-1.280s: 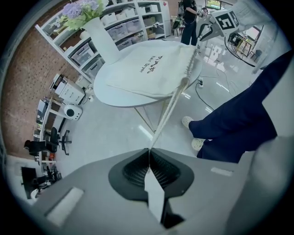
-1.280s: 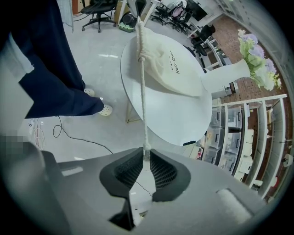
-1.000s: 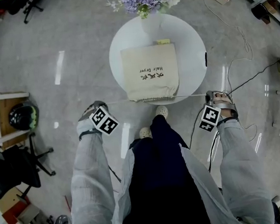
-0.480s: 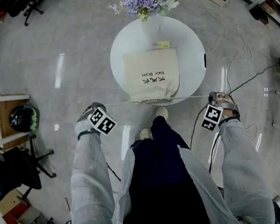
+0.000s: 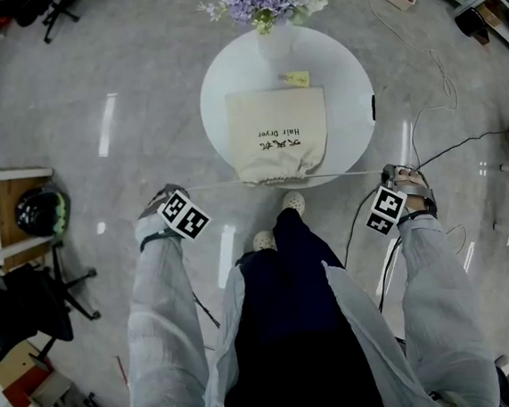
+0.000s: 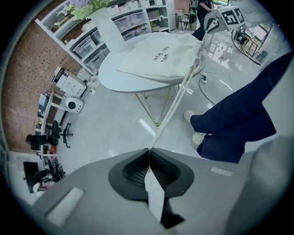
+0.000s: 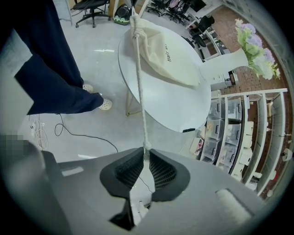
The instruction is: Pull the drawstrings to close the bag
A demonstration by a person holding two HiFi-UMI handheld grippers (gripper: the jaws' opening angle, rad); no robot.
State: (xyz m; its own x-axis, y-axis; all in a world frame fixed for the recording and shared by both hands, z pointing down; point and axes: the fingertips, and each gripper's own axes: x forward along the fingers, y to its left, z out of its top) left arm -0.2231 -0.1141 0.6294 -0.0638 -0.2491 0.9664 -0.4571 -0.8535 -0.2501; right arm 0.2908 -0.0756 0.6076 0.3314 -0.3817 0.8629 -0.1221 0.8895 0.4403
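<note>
Cream bag points mouth-first at person; left fingers and right fingers clench drawstrings.

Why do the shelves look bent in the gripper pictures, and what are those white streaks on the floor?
Right gripper view: the wide-angle lens bows the white storage shelves and blacks out the corners. Head view: the streaks are light glaring off the glossy grey floor.

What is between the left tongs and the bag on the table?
A taut drawstring, pinched in the left tongs, runs straight to the gathered mouth of the bag, above the floor. The left gripper view shows it best.
</note>
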